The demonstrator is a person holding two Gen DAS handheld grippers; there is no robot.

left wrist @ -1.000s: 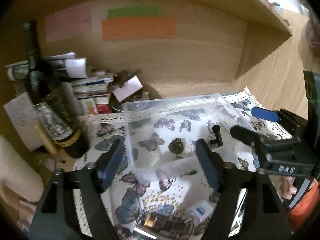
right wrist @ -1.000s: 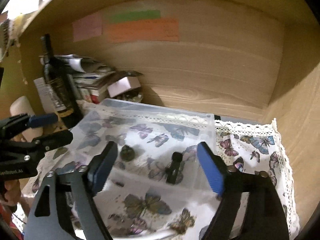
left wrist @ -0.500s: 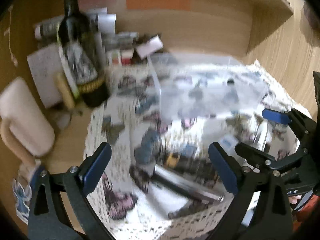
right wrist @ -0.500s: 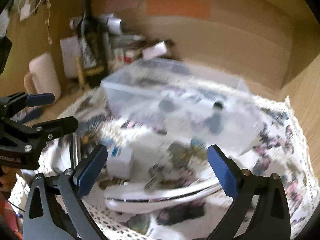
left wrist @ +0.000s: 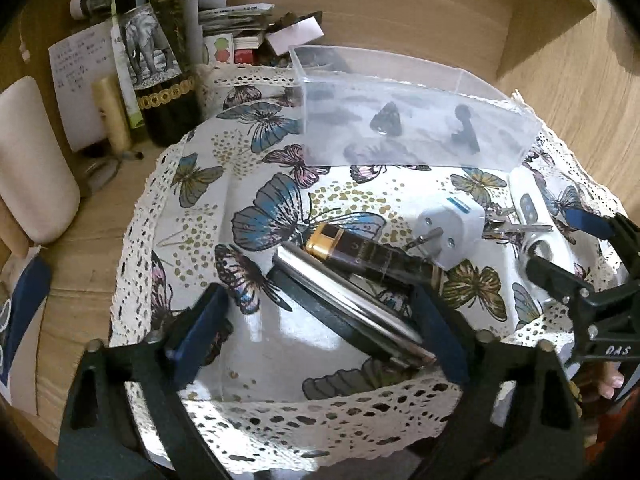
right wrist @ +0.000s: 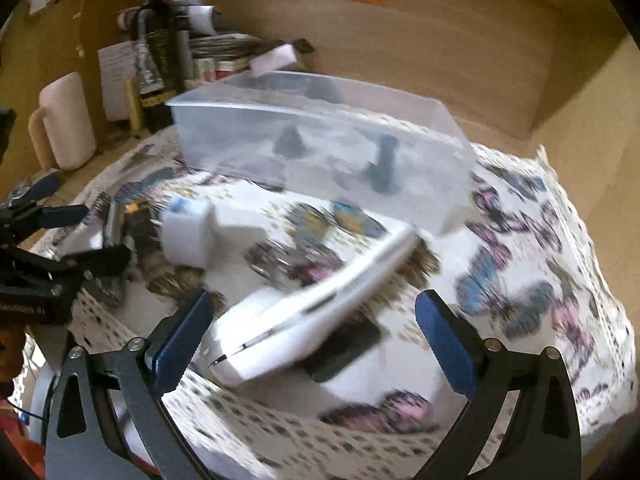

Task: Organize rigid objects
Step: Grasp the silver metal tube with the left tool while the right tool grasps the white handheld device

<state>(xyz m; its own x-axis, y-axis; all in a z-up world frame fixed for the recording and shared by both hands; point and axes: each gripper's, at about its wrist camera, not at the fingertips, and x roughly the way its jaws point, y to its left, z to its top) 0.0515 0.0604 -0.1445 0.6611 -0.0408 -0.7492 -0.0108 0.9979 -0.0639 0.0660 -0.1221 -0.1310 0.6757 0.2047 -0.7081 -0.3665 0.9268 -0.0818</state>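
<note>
A clear plastic box stands on the butterfly cloth and holds two small dark items; it also shows in the right wrist view. In front of it lie a silver-edged flat device, a dark gold-capped perfume bottle, a white plug adapter and a white curved device. My left gripper is open, low over the silver-edged device. My right gripper is open around the near end of the white curved device, with a dark flat item under it.
A wine bottle, stacked papers and small boxes and a cream mug stand left of the cloth. Wooden walls close the back and right. The right gripper shows at the right edge of the left wrist view.
Both grippers have pulled back from the clear box and dropped low over the loose items at the front of the cloth. Both stay open.
</note>
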